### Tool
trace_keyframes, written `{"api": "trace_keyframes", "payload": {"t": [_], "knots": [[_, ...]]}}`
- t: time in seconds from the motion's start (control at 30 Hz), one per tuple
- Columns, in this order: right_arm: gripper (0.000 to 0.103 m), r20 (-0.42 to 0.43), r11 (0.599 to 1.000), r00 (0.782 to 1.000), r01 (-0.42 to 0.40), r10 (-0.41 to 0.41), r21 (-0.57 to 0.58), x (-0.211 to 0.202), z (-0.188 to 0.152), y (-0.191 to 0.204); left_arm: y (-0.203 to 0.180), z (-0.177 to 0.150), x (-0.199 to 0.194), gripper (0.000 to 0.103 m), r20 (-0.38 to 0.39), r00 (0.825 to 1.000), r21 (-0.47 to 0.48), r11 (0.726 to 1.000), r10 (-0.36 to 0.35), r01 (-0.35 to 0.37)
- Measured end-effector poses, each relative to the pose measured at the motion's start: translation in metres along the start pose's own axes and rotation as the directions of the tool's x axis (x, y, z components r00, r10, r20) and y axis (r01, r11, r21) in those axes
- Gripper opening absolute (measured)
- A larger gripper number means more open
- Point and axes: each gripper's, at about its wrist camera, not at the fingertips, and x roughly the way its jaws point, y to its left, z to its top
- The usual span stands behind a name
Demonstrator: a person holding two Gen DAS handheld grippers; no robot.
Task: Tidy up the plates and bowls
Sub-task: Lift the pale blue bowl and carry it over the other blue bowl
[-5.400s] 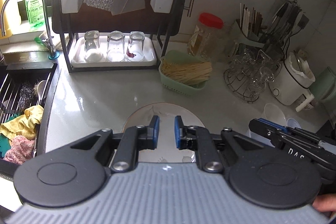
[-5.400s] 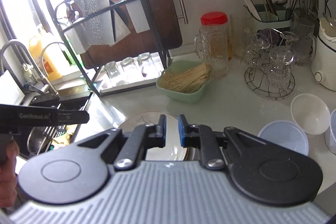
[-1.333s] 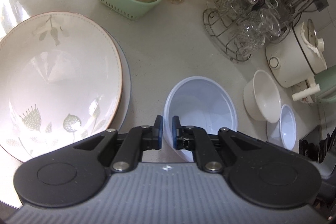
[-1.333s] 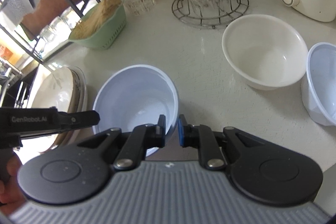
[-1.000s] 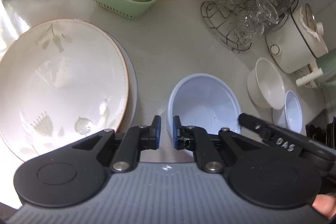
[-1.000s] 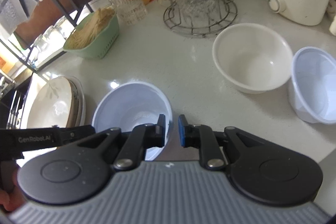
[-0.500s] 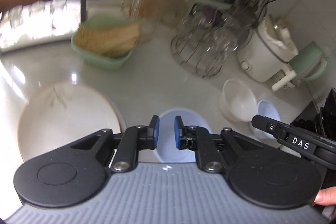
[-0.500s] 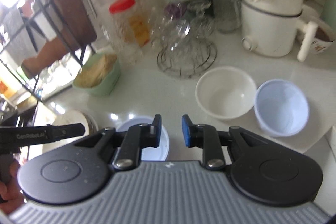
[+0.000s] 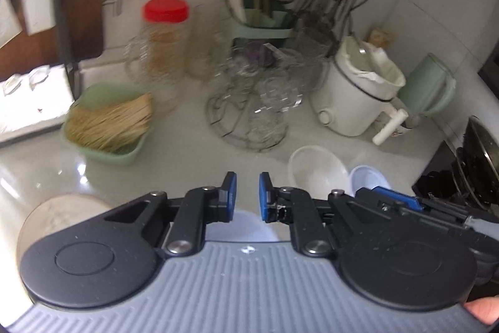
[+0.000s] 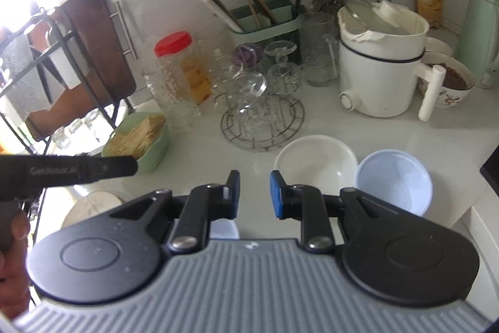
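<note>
A white bowl [image 10: 315, 166] and a pale blue bowl [image 10: 394, 180] sit side by side on the white counter [image 10: 389, 133]; both also show in the left wrist view, the white bowl [image 9: 315, 173] and the blue bowl [image 9: 366, 180]. A second pale blue bowl [image 9: 243, 225] lies just under my left gripper [image 9: 248, 195], mostly hidden; a sliver of it [image 10: 223, 228] shows under my right gripper [image 10: 254, 192]. The floral plate stack [image 9: 59, 214] lies at lower left. Both grippers are open, empty and raised above the counter.
A green basket of sticks [image 9: 107, 127], a red-lidded jar [image 9: 165, 42], a wire rack of glasses [image 10: 262, 114], a white electric pot [image 10: 380, 64], a green kettle [image 10: 482, 36] and a dish rack [image 10: 62, 77] stand along the back. A stove edge [image 9: 461, 170] is at right.
Both grippers let go of the near blue bowl, opened slightly and rose away from the counter, tilting up toward the back wall.
</note>
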Motion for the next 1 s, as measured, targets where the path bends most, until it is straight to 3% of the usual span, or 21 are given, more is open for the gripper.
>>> {"api": "trace_keyframes", "payload": {"t": [0.17, 0.5, 1.0], "knots": [[0.025, 0.028, 0.999, 0.999, 0.036, -0.037, 0.040, -0.006, 0.000, -0.016, -0.026, 0.005, 0.010, 0.016, 0.001, 0.999, 0.051, 0.998, -0.032, 0.032], [0.025, 0.049, 0.991, 0.993, 0.103, -0.107, 0.084, -0.017, -0.005, -0.059, -0.067, -0.001, 0.033, 0.016, -0.026, 0.997, 0.066, 0.995, -0.078, 0.079], [0.025, 0.054, 0.972, 0.980, 0.183, -0.193, 0.150, -0.020, -0.013, -0.131, -0.131, -0.011, 0.086, 0.016, -0.116, 0.985, 0.107, 0.985, -0.123, 0.136]]}}
